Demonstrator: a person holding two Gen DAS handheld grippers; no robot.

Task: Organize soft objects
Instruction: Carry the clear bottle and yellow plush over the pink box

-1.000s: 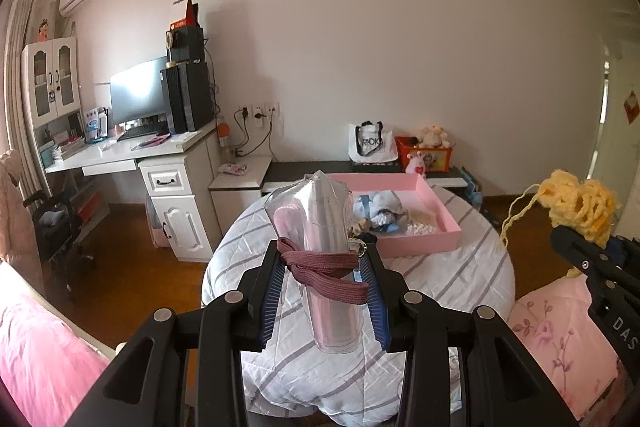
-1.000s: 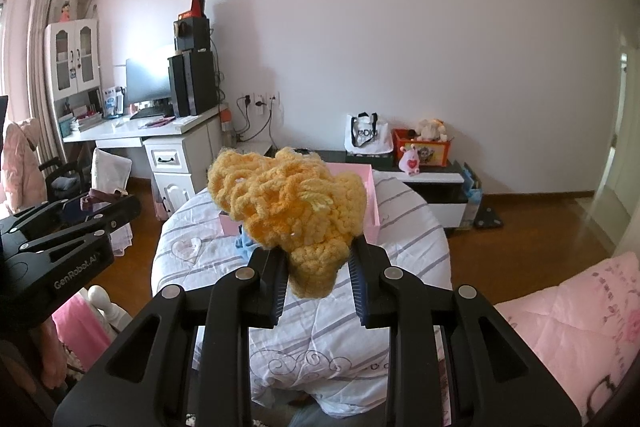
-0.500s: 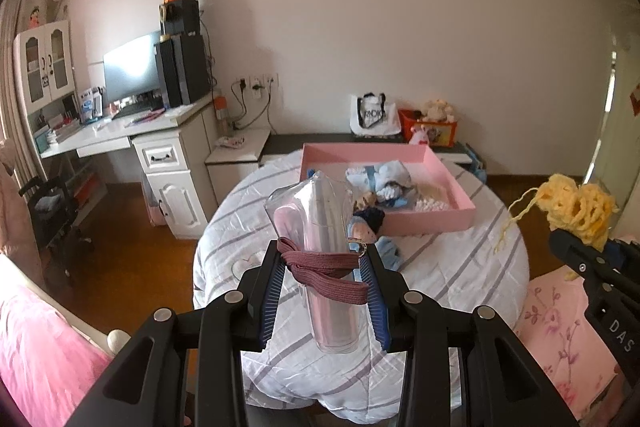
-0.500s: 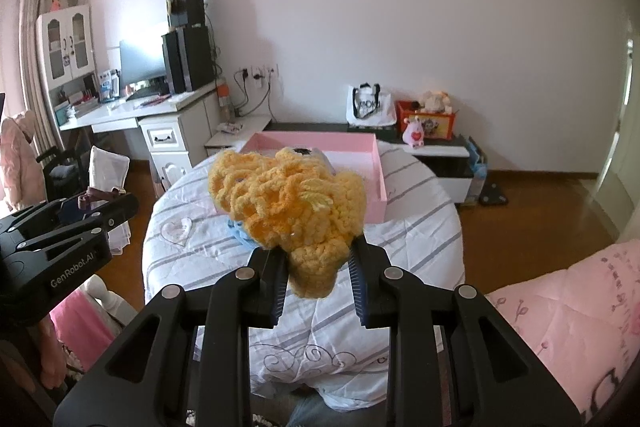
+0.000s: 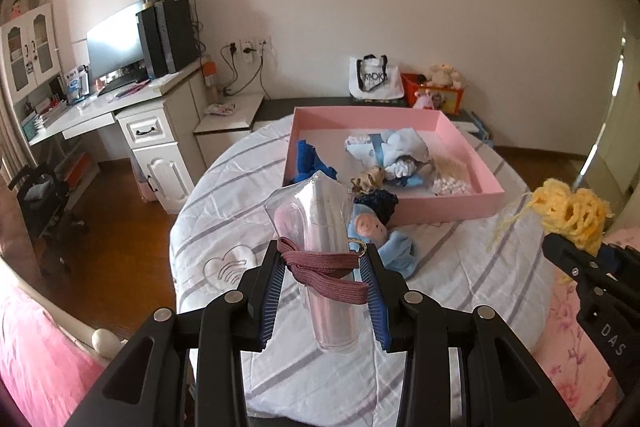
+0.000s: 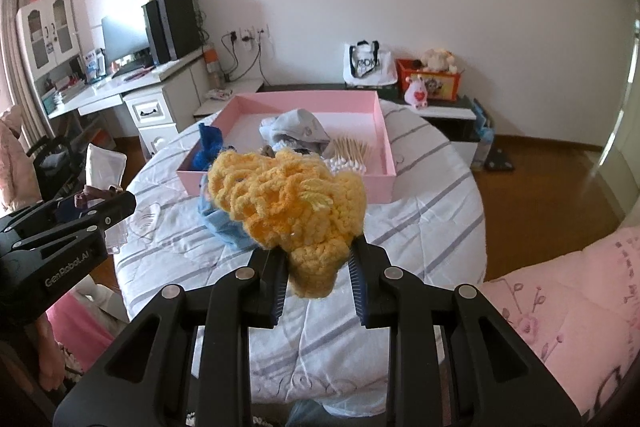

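My left gripper point(image 5: 325, 287) is shut on a clear plastic pouch point(image 5: 320, 227) with a maroon elastic band point(image 5: 324, 273) around it, held above the near side of the round table. My right gripper point(image 6: 318, 277) is shut on a yellow crocheted piece point(image 6: 288, 199), also seen in the left wrist view point(image 5: 572, 215). A pink tray point(image 5: 448, 205) on the table holds blue cloth point(image 5: 308, 159), pale blue fabric point(image 5: 396, 147) and cotton swabs point(image 6: 348, 151). A blue soft doll point(image 5: 376, 231) lies on the table just in front of the tray.
The table wears a white striped cloth point(image 5: 224, 195). A white desk point(image 5: 148, 131) with monitor and speakers stands at the left. A low bench point(image 6: 444, 107) with a tote bag and toys runs along the wall. Pink bedding point(image 6: 560, 291) lies at the right.
Both grippers have moved forward and tilted down over the table; the tray and doll now appear nearer and lower. Both still hold their objects.
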